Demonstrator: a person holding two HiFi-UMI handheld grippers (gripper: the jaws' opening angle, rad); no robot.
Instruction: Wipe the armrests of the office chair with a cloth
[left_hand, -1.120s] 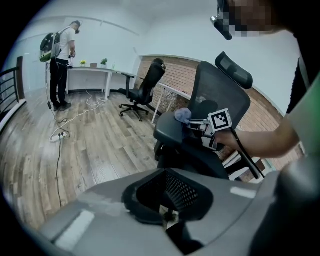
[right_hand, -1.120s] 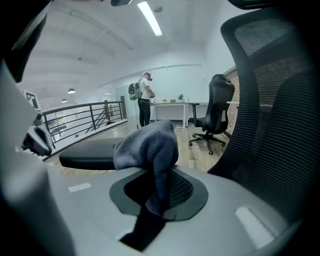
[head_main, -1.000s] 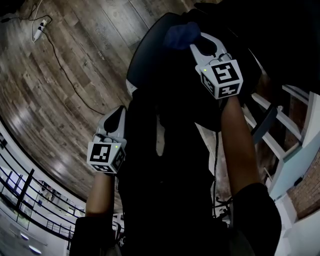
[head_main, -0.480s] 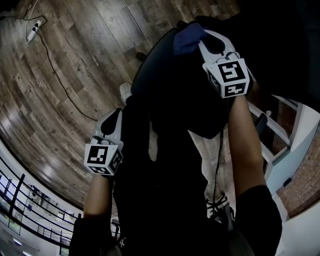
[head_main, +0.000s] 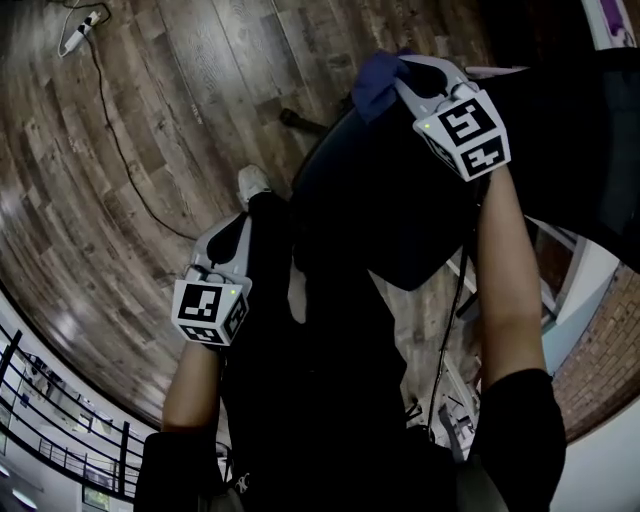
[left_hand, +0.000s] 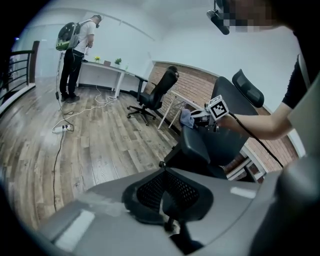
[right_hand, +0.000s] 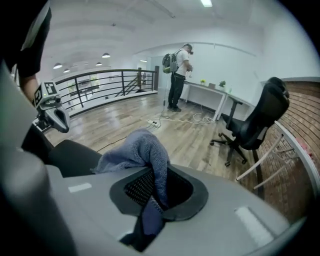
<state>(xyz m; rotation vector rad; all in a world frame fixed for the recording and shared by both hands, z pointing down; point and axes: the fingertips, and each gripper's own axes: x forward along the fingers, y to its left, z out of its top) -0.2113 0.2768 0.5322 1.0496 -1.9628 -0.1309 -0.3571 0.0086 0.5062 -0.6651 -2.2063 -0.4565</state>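
Observation:
A black office chair (head_main: 380, 200) stands in front of me; in the left gripper view the chair (left_hand: 220, 140) shows its back and headrest. My right gripper (head_main: 400, 78) is shut on a blue cloth (head_main: 372, 82) at the chair's far edge. In the right gripper view the cloth (right_hand: 140, 152) hangs out of the right gripper (right_hand: 155, 192) over a dark chair pad (right_hand: 70, 156); contact cannot be told. My left gripper (head_main: 230, 228) hangs low at my left side, shut with nothing in it, its jaws (left_hand: 167, 200) pointing toward the chair.
Wooden floor (head_main: 170, 120) all around, with a cable and power strip (head_main: 78, 30). A second office chair (right_hand: 255, 120) and a white frame stand by the brick wall. A person with a backpack (right_hand: 177, 75) stands at a far desk. A railing (right_hand: 100, 82) runs behind.
My right gripper has moved outward with the cloth along the chair, toward the top right of the head view. The left gripper has barely moved.

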